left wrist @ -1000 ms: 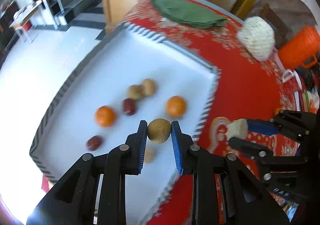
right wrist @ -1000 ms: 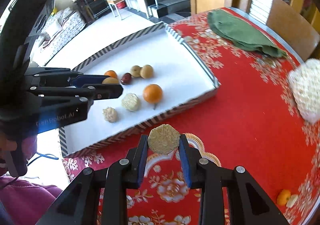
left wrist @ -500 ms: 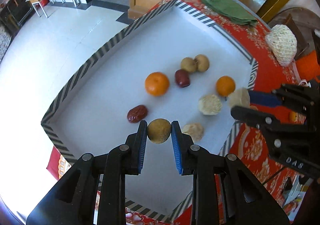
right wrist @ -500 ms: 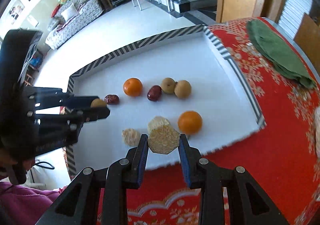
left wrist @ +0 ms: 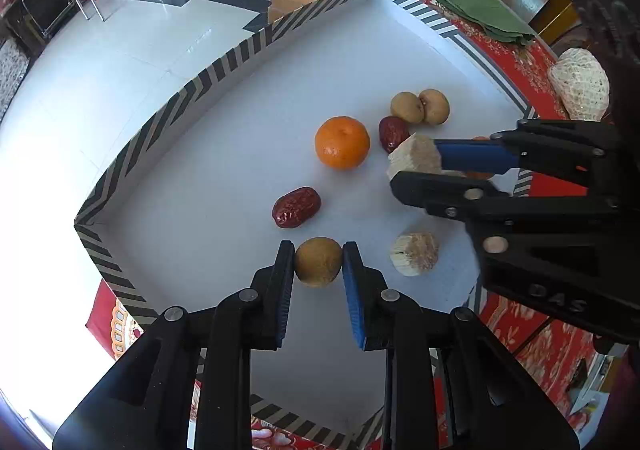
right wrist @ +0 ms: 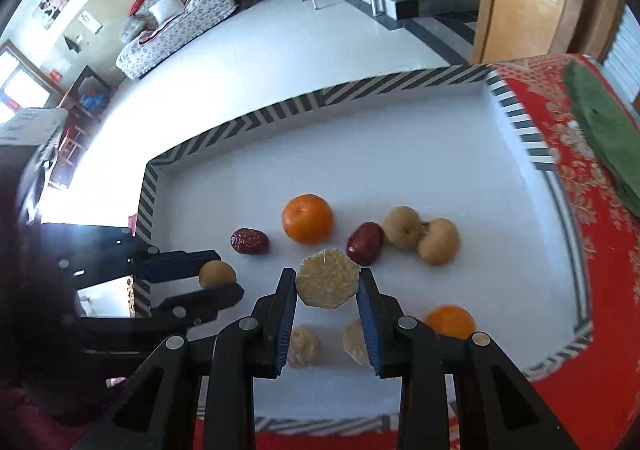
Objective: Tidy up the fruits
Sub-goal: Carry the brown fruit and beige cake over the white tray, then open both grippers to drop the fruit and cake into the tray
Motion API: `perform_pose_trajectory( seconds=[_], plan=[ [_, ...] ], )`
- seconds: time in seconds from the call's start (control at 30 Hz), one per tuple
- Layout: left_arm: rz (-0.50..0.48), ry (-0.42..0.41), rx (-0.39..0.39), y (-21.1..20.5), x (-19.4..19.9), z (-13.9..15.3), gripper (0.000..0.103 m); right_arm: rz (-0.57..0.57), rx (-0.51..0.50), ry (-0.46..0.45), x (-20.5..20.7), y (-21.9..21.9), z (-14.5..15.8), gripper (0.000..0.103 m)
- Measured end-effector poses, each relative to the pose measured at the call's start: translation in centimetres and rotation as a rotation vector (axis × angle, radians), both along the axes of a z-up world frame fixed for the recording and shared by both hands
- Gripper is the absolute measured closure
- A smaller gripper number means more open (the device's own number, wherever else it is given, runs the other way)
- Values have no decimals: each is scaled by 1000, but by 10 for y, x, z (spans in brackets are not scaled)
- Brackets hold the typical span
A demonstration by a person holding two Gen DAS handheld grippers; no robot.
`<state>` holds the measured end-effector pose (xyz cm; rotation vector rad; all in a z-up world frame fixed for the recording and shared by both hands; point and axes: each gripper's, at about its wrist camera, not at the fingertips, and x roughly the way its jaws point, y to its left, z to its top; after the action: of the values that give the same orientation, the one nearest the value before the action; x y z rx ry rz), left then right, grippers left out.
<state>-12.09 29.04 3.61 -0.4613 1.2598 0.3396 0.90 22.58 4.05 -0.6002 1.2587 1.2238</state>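
A white tray with a striped rim (left wrist: 168, 110) (right wrist: 280, 110) holds fruit: an orange (left wrist: 342, 143) (right wrist: 307, 218), two red dates (left wrist: 296, 207) (left wrist: 393, 133), a pair of tan longans (left wrist: 420, 107) (right wrist: 422, 234), pale cut pieces (left wrist: 414, 253) (right wrist: 303, 346), and a second orange (right wrist: 450, 321). My left gripper (left wrist: 319, 262) is shut on a tan longan (left wrist: 319, 261) (right wrist: 217, 274) above the tray's near left part. My right gripper (right wrist: 327, 284) is shut on a pale hexagonal cut piece (right wrist: 327, 284) (left wrist: 414, 154) over the tray's middle.
The tray sits on a red patterned tablecloth (right wrist: 580, 390). A green cloth (left wrist: 464, 2) (right wrist: 604, 138) lies past the tray. A white net-wrapped fruit (left wrist: 580, 84) rests on the cloth at right. The tray's far side overhangs the table, over a white floor (left wrist: 100, 62).
Both grippers have moved further over the tray with their pieces still held. The right gripper now hangs over the tray's middle, close to the date and orange.
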Motion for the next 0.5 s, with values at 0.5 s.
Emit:
perform_pose_trajectory(
  seconds=[0.5],
  plan=[
    [35,26,-12,1,7,-13,80,-18,-54,-3,0,5,-17,67]
  ],
)
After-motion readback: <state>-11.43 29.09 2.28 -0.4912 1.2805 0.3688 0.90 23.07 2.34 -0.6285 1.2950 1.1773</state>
